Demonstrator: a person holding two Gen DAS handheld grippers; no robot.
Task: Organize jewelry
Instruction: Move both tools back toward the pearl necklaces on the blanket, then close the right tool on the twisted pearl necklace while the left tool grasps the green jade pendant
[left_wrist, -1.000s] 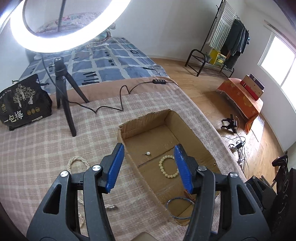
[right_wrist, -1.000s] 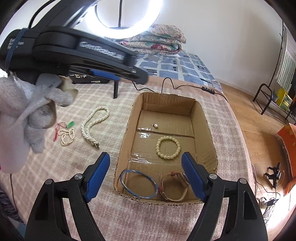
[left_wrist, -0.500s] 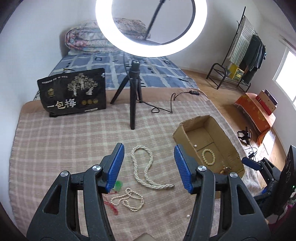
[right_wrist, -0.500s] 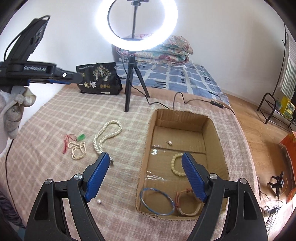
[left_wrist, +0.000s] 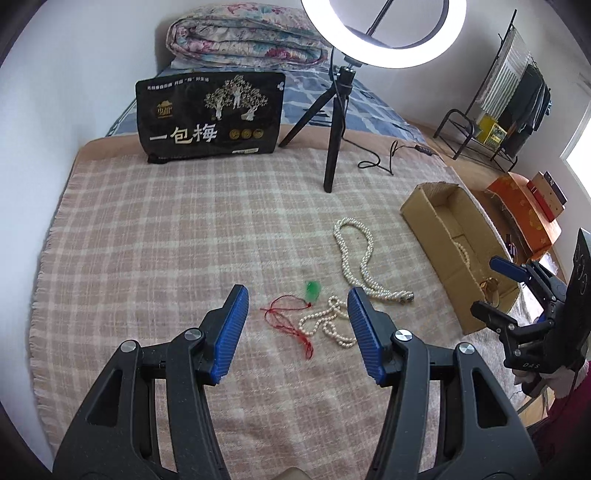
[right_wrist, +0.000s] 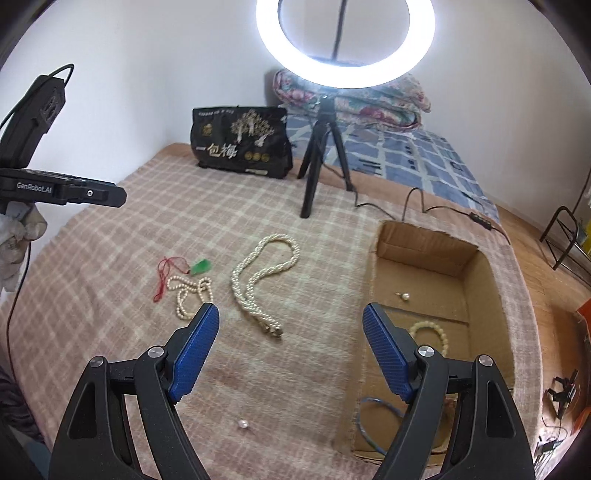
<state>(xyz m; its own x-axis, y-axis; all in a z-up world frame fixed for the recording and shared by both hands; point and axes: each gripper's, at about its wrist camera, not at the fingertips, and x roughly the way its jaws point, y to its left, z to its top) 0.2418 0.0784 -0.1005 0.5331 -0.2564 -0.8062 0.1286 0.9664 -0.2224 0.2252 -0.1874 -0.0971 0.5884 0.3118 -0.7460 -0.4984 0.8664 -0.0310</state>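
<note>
On the plaid blanket lie a thick twisted pearl necklace (left_wrist: 360, 258) (right_wrist: 258, 277), a thin pearl strand (left_wrist: 328, 321) (right_wrist: 190, 291) and a red cord with a green pendant (left_wrist: 291, 314) (right_wrist: 184, 267). A loose pearl (right_wrist: 242, 424) lies near my right gripper. The cardboard box (right_wrist: 476, 280) (left_wrist: 430, 221) holds a bead bracelet (right_wrist: 430, 334), a pearl stud (right_wrist: 404, 296) and a blue bangle (right_wrist: 376, 417). My left gripper (left_wrist: 295, 321) is open, just before the thin strand and red cord. My right gripper (right_wrist: 290, 347) is open and empty near the box's left wall.
A ring light on a black tripod (left_wrist: 334, 129) (right_wrist: 317, 147) stands at the back, its cable (right_wrist: 424, 206) trailing toward the box. A black printed bag (left_wrist: 210, 114) (right_wrist: 242, 142) stands behind. Bedding lies beyond; wooden floor and a clothes rack (left_wrist: 509, 92) are to the right.
My left gripper has swung left from over the box to the jewelry on the blanket. My right gripper has shifted left, off the box toward the blanket. Both stay open.
</note>
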